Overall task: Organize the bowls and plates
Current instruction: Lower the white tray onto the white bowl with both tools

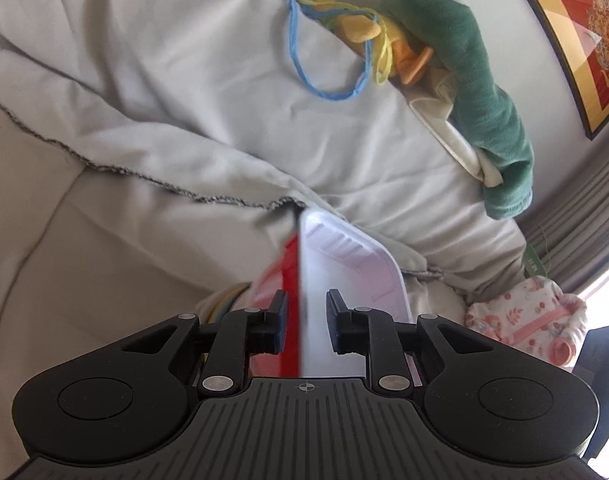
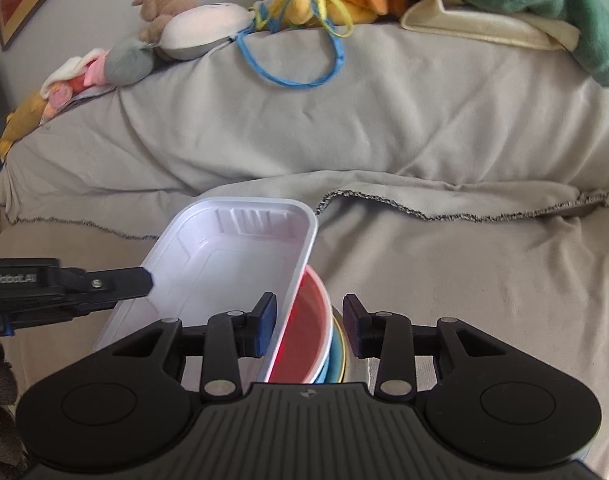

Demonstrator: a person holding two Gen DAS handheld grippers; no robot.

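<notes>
A white rectangular plastic tray point(image 2: 232, 264) lies tilted over a red bowl point(image 2: 304, 332) that sits nested in a stack with blue and yellow bowls point(image 2: 338, 354) on the sofa. My left gripper point(image 1: 306, 322) is open, its jaws on either side of the tray's rim point(image 1: 344, 264), with the red bowl point(image 1: 290, 308) beside it; its finger point(image 2: 116, 280) reaches the tray's left edge in the right wrist view. My right gripper point(image 2: 309, 324) is open, its jaws straddling the tray's right rim and the red bowl.
A sofa under a pale cover point(image 2: 424, 128) fills both views. Plush toys point(image 2: 192, 28), a blue cord loop point(image 2: 304, 76) and a green blanket point(image 2: 544, 4) lie along the backrest. A framed picture point(image 1: 584, 40) hangs on the wall. A pink patterned cloth point(image 1: 532, 320) lies at the right.
</notes>
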